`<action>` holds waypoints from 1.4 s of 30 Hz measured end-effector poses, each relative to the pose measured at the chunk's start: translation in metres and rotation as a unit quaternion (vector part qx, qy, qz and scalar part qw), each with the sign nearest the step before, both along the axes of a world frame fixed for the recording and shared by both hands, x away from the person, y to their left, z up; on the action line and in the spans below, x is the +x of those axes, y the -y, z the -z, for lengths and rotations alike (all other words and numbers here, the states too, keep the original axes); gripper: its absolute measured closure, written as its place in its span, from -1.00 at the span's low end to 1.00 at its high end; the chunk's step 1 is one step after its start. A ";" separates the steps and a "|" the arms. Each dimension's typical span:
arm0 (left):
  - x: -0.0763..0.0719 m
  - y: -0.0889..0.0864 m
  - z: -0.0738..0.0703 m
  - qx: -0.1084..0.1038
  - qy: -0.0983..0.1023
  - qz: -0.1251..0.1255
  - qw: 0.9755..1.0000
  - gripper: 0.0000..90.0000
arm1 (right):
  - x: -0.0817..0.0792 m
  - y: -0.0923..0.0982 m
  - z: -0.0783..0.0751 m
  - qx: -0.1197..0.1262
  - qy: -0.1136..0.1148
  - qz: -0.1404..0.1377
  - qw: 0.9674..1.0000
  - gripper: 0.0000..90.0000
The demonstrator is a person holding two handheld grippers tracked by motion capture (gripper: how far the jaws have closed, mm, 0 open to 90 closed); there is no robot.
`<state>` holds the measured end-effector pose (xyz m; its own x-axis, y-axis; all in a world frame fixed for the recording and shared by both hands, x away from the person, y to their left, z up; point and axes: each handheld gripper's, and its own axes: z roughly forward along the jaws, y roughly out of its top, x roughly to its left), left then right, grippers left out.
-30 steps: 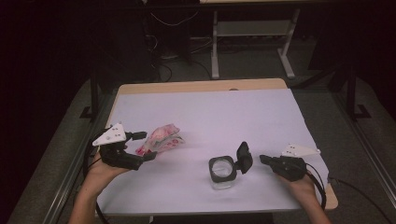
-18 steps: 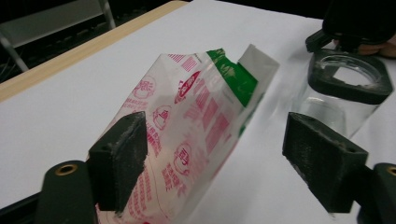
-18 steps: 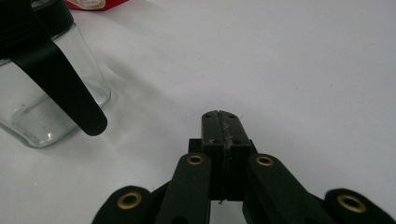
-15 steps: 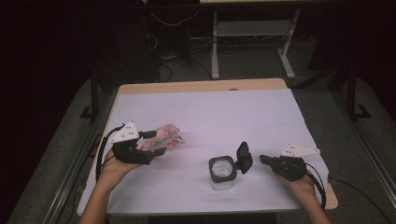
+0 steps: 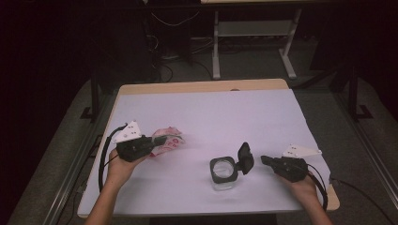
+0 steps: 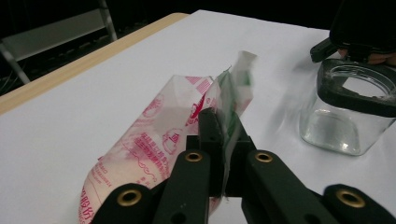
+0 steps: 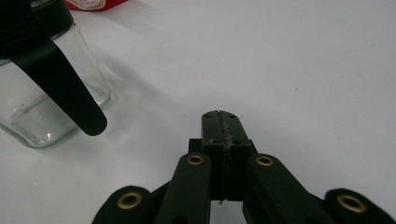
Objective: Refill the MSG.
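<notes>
Left gripper point(image 5: 159, 139) has just closed its jaws on the edge of the pink-printed plastic packet point(image 6: 154, 135), which lies on the white sheet point(image 5: 211, 117) covering our wooden table point(image 5: 197, 86). Right gripper point(image 7: 221, 122) rests clenched and empty beside the glass jar point(image 5: 222, 172) with its black flip lid point(image 5: 245, 157). Beyond the table we see a dark floor with cables point(image 5: 169, 56).

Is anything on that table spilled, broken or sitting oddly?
Nothing looks spilled or broken. The glass jar stands upright, its black flip lid hanging open. The pink printed packet lies on its side, the left gripper pinching its end.
</notes>
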<state>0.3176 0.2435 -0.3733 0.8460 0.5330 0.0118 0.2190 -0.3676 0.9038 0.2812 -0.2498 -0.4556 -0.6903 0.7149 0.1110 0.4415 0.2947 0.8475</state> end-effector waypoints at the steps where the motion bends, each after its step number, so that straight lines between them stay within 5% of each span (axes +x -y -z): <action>1: 0.000 0.000 0.000 0.000 0.004 -0.001 1.000 0.99 | 0.000 0.000 0.000 0.000 0.000 0.000 1.000 1.00; 12: 0.004 -0.016 -0.026 -0.015 0.030 -0.010 0.999 1.00 | -0.002 0.001 -0.001 0.002 0.010 0.001 1.000 1.00; 24: -0.004 -0.015 -0.063 -0.043 0.034 0.019 0.998 1.00 | -0.021 0.006 -0.011 0.015 0.022 0.012 1.000 1.00; 35: -0.009 0.001 -0.086 -0.048 0.019 0.035 0.998 1.00 | -0.071 -0.010 -0.021 0.009 0.024 -0.045 0.999 1.00; 42: -0.016 0.002 -0.087 -0.052 0.009 0.040 0.998 1.00 | -0.082 -0.028 -0.025 0.015 0.016 -0.082 0.996 1.00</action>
